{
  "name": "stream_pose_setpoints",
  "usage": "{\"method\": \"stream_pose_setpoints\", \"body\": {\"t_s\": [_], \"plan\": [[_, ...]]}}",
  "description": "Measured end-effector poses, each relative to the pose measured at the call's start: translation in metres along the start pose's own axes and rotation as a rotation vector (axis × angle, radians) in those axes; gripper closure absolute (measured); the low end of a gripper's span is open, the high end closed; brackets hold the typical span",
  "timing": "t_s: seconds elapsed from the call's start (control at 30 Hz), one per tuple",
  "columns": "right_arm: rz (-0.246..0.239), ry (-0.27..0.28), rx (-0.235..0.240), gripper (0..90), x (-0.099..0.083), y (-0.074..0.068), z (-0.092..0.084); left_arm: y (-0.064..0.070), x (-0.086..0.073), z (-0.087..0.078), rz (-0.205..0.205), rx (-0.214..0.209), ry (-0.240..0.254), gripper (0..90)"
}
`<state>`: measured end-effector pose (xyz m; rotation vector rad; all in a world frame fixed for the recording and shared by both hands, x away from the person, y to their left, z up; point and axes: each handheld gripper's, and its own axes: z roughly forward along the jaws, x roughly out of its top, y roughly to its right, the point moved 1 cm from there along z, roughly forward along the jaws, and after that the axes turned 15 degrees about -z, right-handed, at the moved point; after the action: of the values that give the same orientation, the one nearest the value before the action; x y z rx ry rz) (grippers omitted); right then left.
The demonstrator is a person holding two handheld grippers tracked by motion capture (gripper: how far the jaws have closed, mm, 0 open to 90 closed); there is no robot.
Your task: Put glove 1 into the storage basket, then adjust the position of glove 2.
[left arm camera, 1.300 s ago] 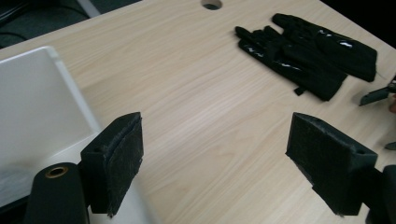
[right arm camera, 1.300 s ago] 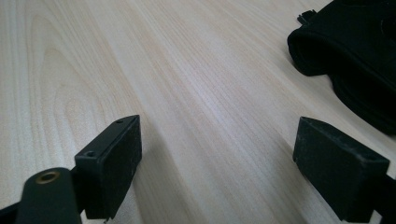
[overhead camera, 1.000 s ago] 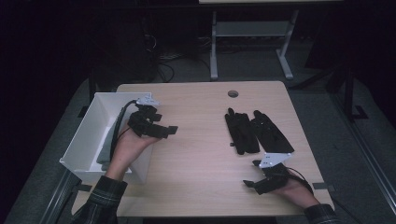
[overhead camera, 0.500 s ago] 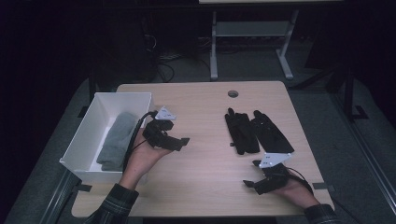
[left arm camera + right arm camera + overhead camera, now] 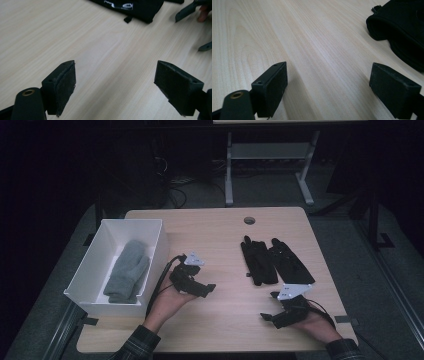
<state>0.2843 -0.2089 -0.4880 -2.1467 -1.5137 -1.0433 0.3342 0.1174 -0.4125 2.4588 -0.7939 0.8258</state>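
With one soft grey knitted mitten [image 5: 127, 271] lying in the white rectangular plastic bin [image 5: 95, 254], both the left gripper [image 5: 207, 289] and right gripper [image 5: 267, 316] gape empty, the pair of black fabric gloves [image 5: 274, 260] ahead of their jaws still unpicked.

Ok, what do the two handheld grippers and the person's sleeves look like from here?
Both are black two-jaw tools. The left gripper and right gripper each carry a pale grey three-cornered plate on top, and a black cable trails from the left one. In the gripper views the jaws end in blocky black pads with rough faces, and a brass-coloured ring sits in the arm. The sleeves are dark plaid.
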Motion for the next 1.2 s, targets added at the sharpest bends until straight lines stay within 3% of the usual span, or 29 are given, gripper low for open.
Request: {"method": "stream_pose_setpoints", "body": {"t_s": [0.37,0.6,0.7,0.77,0.83,0.87,1.1,1.2], "plan": [[0.004,-0.014,0.000,16.5,0.001,0.000,0.000,-0.008,-0.036,0.028,0.028,0.000,-0.058,17.0],[0.013,-0.007,-0.022,35.3,0.006,0.003,-0.006,-0.016,-0.057,0.023,0.021,-0.023,-0.077,16.1],[0.023,0.013,-0.036,53.0,0.012,0.009,-0.011,-0.018,-0.066,0.020,0.047,-0.022,-0.078,13.7],[0.045,0.024,-0.045,67.6,0.017,0.017,-0.013,-0.017,-0.068,0.020,0.041,-0.030,-0.064,13.3],[0.061,0.028,-0.053,78.6,0.021,0.023,-0.014,-0.017,-0.072,0.019,0.087,-0.019,-0.050,12.8],[0.075,0.019,-0.067,89.2,0.025,0.028,-0.014,-0.018,-0.074,0.019,0.086,-0.027,-0.034,12.7],[0.095,0.021,-0.098,90.0,0.031,0.047,-0.010,-0.022,-0.084,0.017,0.092,-0.062,0.040,12.8],[0.099,0.024,-0.107,90.0,0.035,0.058,-0.008,-0.022,-0.084,0.017,0.089,-0.061,0.039,13.0]]}}
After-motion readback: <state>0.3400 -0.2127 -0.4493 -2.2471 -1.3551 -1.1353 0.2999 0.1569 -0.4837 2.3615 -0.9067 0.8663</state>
